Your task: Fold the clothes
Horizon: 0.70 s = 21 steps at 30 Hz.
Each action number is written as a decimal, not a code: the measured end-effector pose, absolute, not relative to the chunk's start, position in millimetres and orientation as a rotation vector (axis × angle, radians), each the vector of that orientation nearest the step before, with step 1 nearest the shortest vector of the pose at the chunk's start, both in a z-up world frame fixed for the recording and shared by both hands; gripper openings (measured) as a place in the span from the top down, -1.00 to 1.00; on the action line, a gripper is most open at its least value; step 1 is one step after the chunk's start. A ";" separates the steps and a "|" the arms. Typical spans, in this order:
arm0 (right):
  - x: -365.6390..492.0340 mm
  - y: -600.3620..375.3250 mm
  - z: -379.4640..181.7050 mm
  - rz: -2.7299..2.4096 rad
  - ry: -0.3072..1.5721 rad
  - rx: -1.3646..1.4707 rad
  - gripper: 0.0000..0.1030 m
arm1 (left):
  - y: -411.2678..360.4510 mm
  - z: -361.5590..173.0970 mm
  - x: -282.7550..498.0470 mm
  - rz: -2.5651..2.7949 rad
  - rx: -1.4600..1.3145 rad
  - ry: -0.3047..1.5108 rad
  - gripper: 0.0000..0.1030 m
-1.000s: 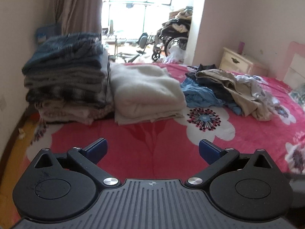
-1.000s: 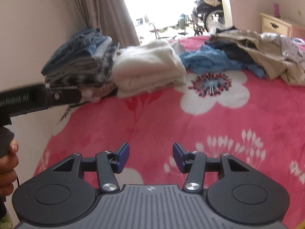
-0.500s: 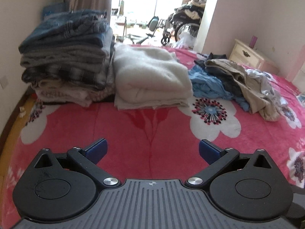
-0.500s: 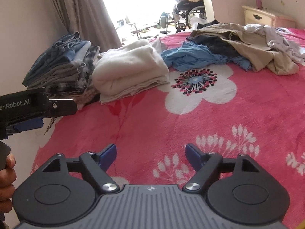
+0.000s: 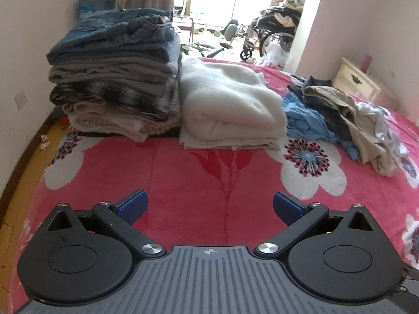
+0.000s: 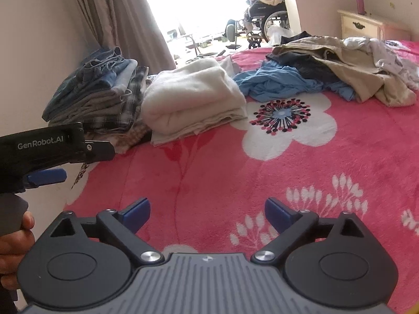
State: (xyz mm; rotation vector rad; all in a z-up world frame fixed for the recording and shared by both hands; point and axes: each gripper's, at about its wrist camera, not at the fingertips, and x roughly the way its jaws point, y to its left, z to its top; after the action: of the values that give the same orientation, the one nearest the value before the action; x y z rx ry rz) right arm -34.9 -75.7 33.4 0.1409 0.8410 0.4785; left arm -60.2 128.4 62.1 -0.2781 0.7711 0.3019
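The clothes left to fold lie in a loose heap [image 6: 335,68] toward the far right side of the bed [image 6: 301,172]: a crumpled blue garment [image 6: 275,81] at its near edge, a tan one [image 6: 366,78] draped over darker pieces, and something pale behind. All of it looks soft, light and limp, so a garment should sag and drag its neighbours when lifted; a hem, collar or shoulder seam at the heap's near edge seems the best place to pinch. Already folded, a tall stack [image 5: 115,78] of denim, grey and plaid stands at the far left corner of the bed, with a thick cream blanket or sweater [image 5: 230,110] folded just beside it. The left gripper [image 5: 208,206] stands wide apart and holds nothing; the right gripper [image 6: 207,213] is opening, with only bedspread between its pads. The bed wears a plush pink floral cover, likely to give under pressure and cling a little to cloth. Beyond are a curtain [image 6: 117,18], a bright doorway, a wheelchair [image 5: 272,34] piled with laundry, and a cream nightstand [image 5: 358,81].
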 end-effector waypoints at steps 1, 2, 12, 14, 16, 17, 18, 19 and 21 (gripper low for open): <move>-35.8 -74.8 34.5 0.477 0.841 0.138 -0.89 | 129.0 63.0 -61.3 0.309 -0.275 0.768 -1.00; -36.9 -74.1 35.6 0.474 0.840 0.135 -0.89 | 129.6 63.9 -62.4 0.316 -0.271 0.766 -1.00; -41.2 -71.8 47.2 0.445 0.813 0.110 -0.92 | 135.2 67.5 -72.6 0.338 -0.263 0.763 -1.00; -40.6 -71.6 49.7 0.441 0.806 0.100 -0.93 | 136.0 68.6 -73.1 0.345 -0.263 0.769 -1.00; -40.8 -71.3 52.8 0.433 0.794 0.091 -0.94 | 137.3 70.4 -72.8 0.351 -0.260 0.772 -1.00; -41.3 -71.1 54.7 0.432 0.787 0.085 -0.95 | 138.3 71.1 -72.7 0.348 -0.262 0.770 -1.00; -41.8 -71.2 56.3 0.432 0.781 0.079 -0.95 | 139.2 71.8 -72.9 0.345 -0.264 0.767 -1.00; -42.8 -71.7 57.4 0.432 0.774 0.078 -0.97 | 139.4 72.3 -73.6 0.344 -0.265 0.762 -1.00; -44.4 -72.4 58.8 0.428 0.765 0.074 -0.98 | 138.2 72.7 -74.9 0.340 -0.259 0.756 -1.00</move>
State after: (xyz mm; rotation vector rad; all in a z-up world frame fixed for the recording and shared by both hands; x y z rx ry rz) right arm -44.4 -72.4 58.8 0.0743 0.7650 0.4279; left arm -74.9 138.2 72.7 -0.2591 0.7558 0.3399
